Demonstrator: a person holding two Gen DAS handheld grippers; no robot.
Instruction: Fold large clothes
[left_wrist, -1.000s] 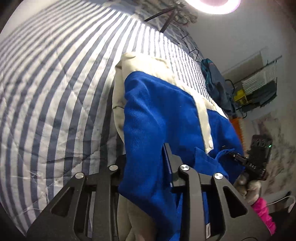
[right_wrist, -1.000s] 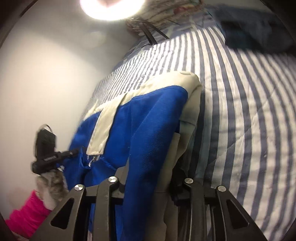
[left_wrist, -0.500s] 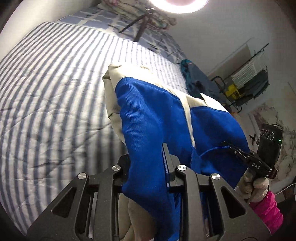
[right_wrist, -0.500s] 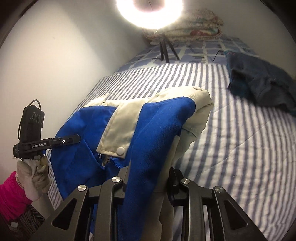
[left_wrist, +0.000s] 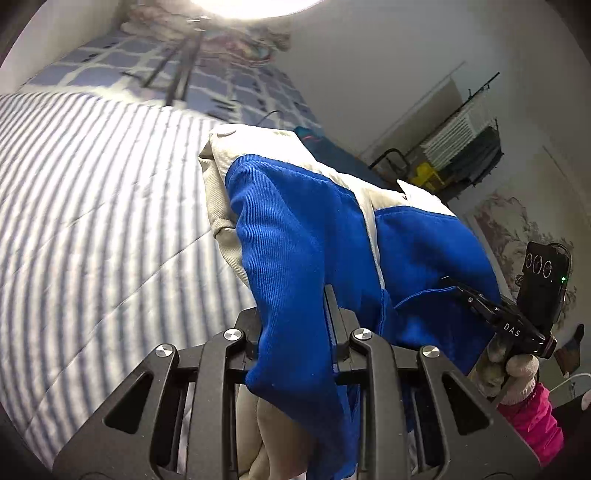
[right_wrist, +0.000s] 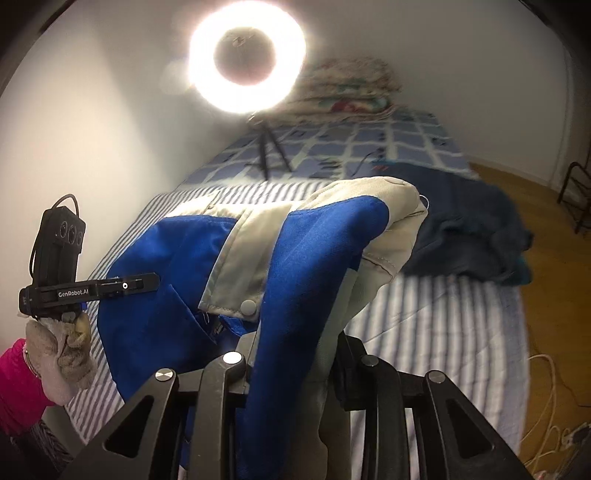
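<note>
Left gripper (left_wrist: 295, 332) and right gripper (right_wrist: 291, 354): jaws nearly closed, each clamping a fold of the blue-and-cream jacket (left_wrist: 306, 236), held above the striped bed (left_wrist: 92, 221).

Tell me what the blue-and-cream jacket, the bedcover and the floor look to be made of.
Jacket: woven cloth, probably cotton twill or fine cord, matte; fine ribs show in the blue, stitched seams in the cream.
Bedcover: soft quilted fabric, matte, blue and white stripes; stitch lines pucker it.
Floor: seems wood or laminate, warm brown with a slight sheen; too blurred to be sure.
</note>
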